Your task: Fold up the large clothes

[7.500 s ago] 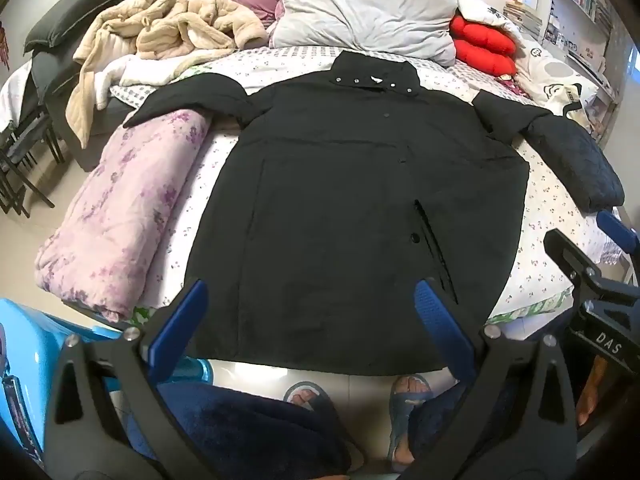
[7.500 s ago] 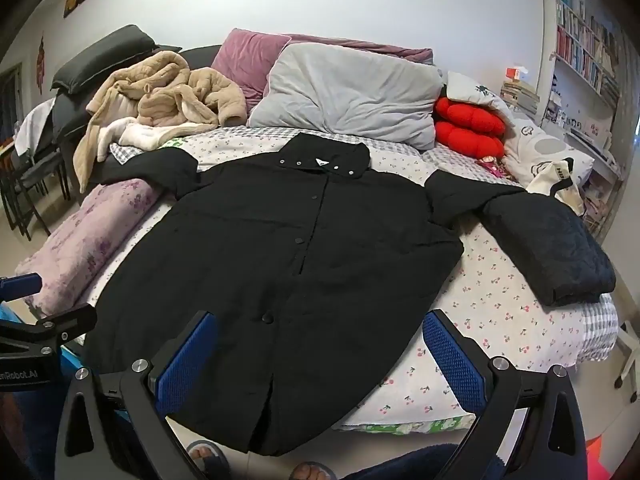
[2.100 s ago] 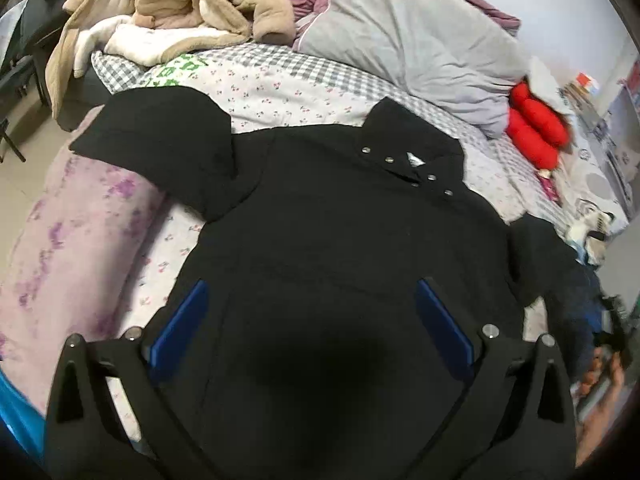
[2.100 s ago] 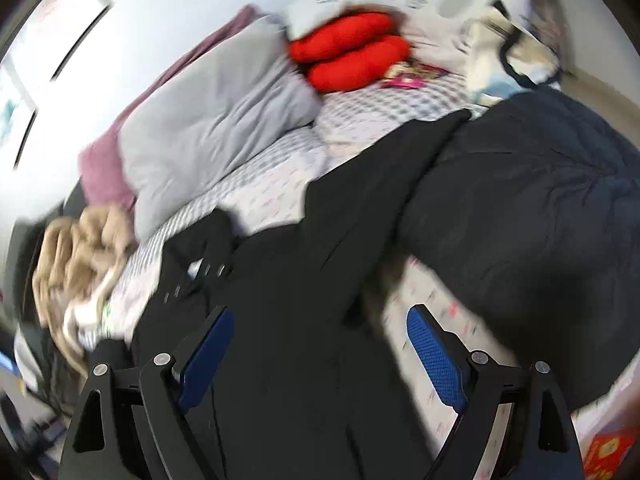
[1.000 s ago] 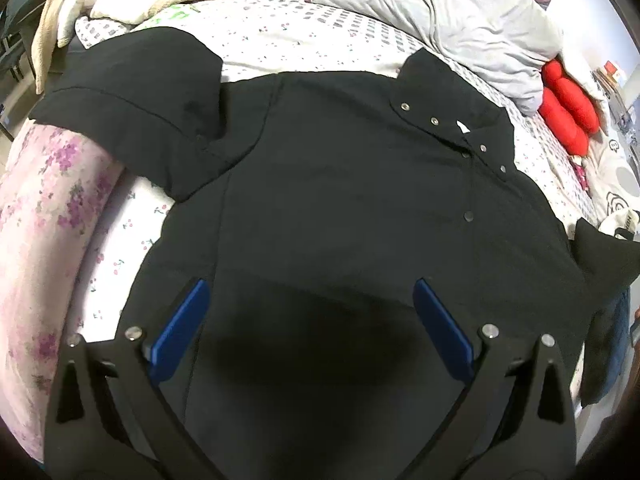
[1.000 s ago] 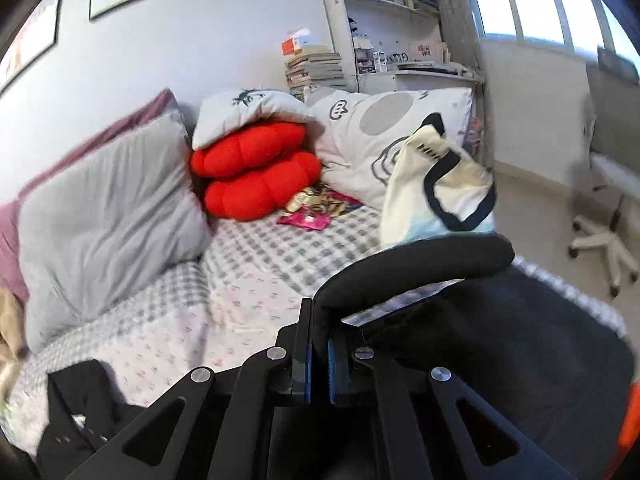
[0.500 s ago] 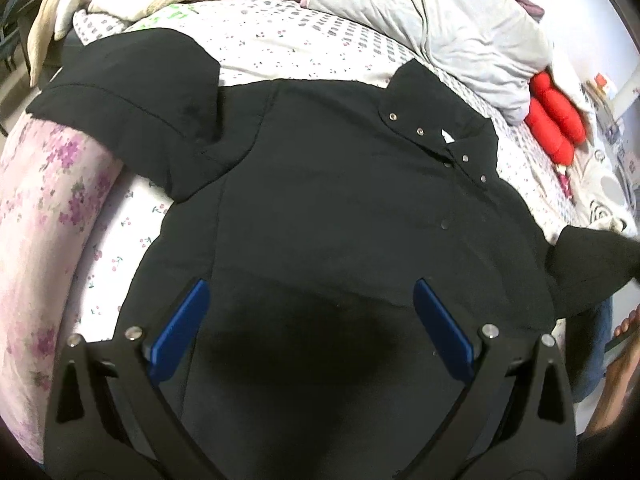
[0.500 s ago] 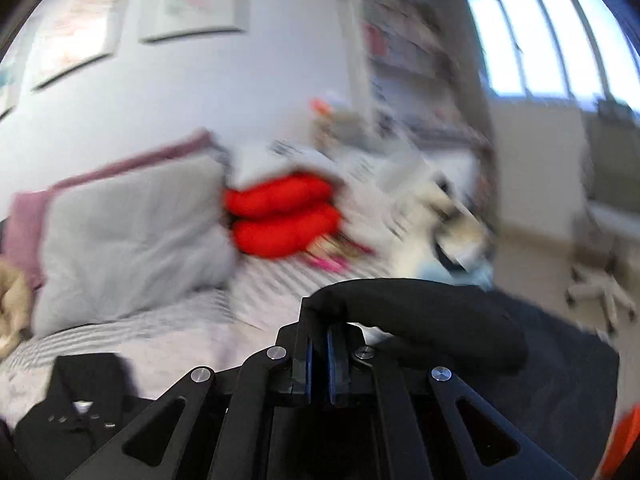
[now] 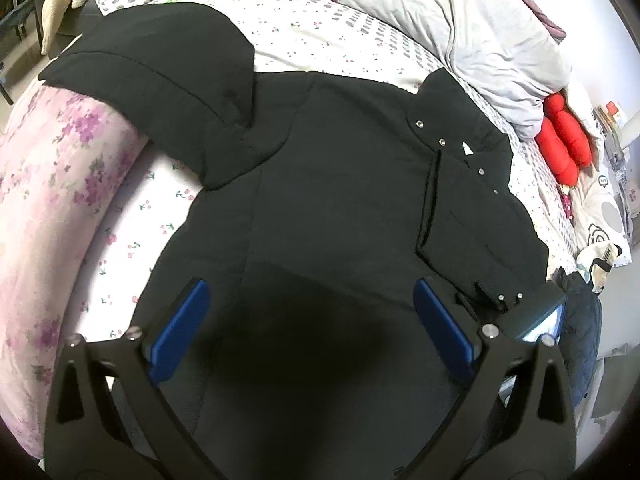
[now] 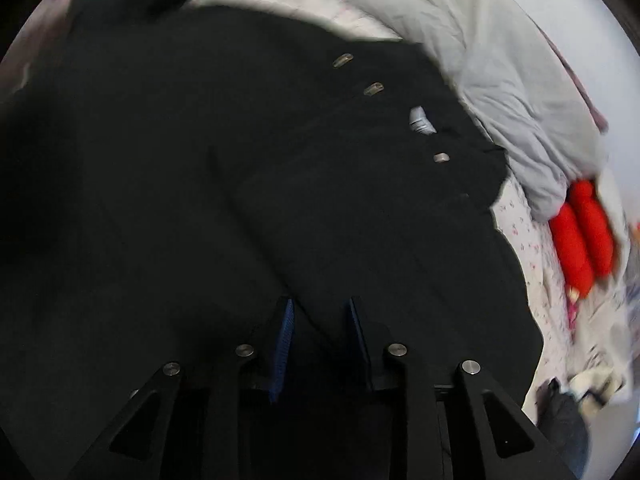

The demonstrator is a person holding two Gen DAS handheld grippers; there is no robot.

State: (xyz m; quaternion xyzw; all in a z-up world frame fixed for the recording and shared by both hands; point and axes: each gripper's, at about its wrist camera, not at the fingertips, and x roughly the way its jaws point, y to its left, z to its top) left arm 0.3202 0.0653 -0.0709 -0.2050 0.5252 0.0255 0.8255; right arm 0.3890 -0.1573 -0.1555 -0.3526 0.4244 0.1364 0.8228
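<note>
The black coat [image 9: 340, 184] lies face up across the flowered bed sheet [image 9: 160, 216], collar toward the grey pillow [image 9: 460, 24]. In the left wrist view, we see that its right sleeve [image 9: 472, 220], which half a second ago still hung lifted off the side of the bed, now rests folded across the chest just below the collar snaps. The other sleeve [image 9: 160, 68] stays spread out over the pink flowered quilt [image 9: 52, 184], unfolded. Our left gripper [image 9: 312, 332] hovers above the coat's lower front with its blue pads spread wide and nothing between them. At the right edge of this view the right gripper [image 9: 492, 298] shows beside the end of the folded sleeve.

In the right wrist view, which is blurred by motion, we look down on the coat's chest, the red cushion [image 10: 584, 236] off to the right. Here the right gripper's jaws, clamped on the sleeve end a second ago, are opening. Dark fabric shows in the narrow gap between the pads [image 10: 284, 340], but we cannot tell whether they press on it at all.

We judge the first sleeve fold done and the sleeve being let go. That leaves the far sleeve to bring in, then the body to fold.
</note>
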